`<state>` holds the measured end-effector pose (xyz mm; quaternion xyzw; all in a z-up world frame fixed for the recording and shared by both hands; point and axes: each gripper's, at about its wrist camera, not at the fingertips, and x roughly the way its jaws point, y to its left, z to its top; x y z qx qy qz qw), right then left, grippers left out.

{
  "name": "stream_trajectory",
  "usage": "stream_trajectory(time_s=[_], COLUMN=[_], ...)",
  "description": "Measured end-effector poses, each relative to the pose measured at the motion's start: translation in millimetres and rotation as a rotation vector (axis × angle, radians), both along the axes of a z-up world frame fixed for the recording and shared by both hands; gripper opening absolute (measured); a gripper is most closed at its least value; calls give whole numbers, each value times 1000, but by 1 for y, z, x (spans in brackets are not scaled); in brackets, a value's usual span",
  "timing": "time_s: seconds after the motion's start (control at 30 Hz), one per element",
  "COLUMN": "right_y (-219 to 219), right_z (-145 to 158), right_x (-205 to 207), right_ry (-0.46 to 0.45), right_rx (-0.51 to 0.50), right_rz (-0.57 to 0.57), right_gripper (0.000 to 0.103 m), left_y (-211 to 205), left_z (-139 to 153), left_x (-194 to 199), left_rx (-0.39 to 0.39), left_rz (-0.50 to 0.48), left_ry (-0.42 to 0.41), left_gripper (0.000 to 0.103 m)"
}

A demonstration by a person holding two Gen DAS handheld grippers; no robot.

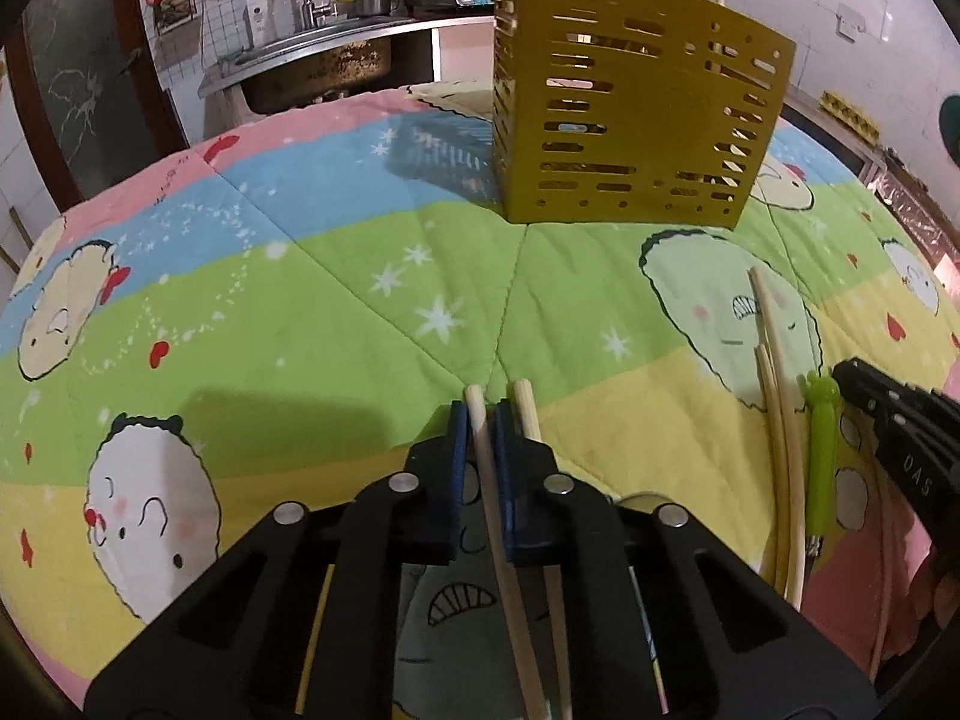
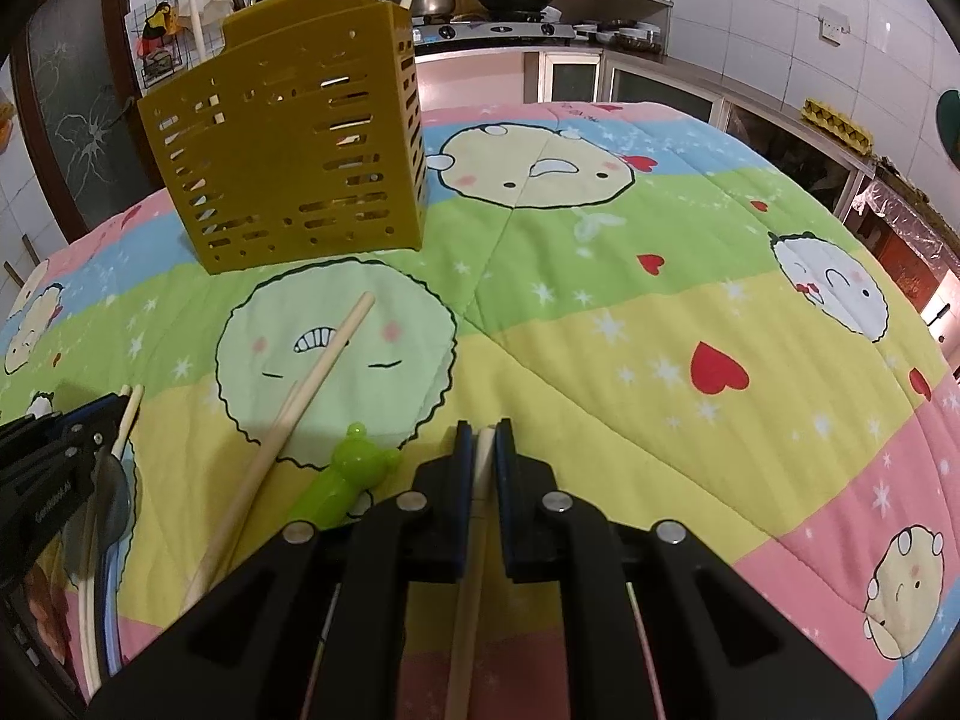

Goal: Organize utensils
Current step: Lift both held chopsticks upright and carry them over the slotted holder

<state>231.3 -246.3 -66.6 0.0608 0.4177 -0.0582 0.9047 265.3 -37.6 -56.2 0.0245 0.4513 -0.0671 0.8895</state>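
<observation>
A yellow slotted utensil holder (image 1: pixel 636 114) stands upright on the quilt, also in the right wrist view (image 2: pixel 294 156), with chopsticks sticking up inside. My left gripper (image 1: pixel 482 417) is shut on a pale chopstick (image 1: pixel 489 468); a second chopstick (image 1: pixel 528 414) lies just right of its fingers. My right gripper (image 2: pixel 485 441) is shut on a chopstick (image 2: pixel 477 540). Loose chopsticks (image 1: pixel 777 396) and a green-handled utensil (image 1: pixel 821 456) lie on the quilt between the grippers, also in the right wrist view (image 2: pixel 282 420), (image 2: pixel 345 474).
The cartoon quilt (image 2: pixel 660 312) covers the table. A spoon (image 2: pixel 111 498) lies by the left gripper (image 2: pixel 60 450). The right gripper shows in the left wrist view (image 1: pixel 894 420). A sink (image 1: pixel 324 60) and stove counter (image 2: pixel 498 30) stand behind.
</observation>
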Motion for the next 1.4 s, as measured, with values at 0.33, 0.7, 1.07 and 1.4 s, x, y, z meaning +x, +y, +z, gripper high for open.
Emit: stream_trajectory(time_s=[0.33,0.7,1.07,1.4], right_y=[-3,-4,4,4], right_z=[1,30,101,140], right_x=[1,-15,-52,-79], right_ry=[-24,-137,-358,-523], right_rx=[28,30,12,-20], right_rz=[-4,0,33,31], right_gripper=[8,7,6,6], left_y=[2,19,29,29], left_z=[-1,33,101,144], left_x=[4,-14,-63,-102], left_rx=[-36,-73,-124,-136], left_rz=[8,41,36,31], left_ry=[-21,-170,-387,-587], left_gripper=[5,4,4,4])
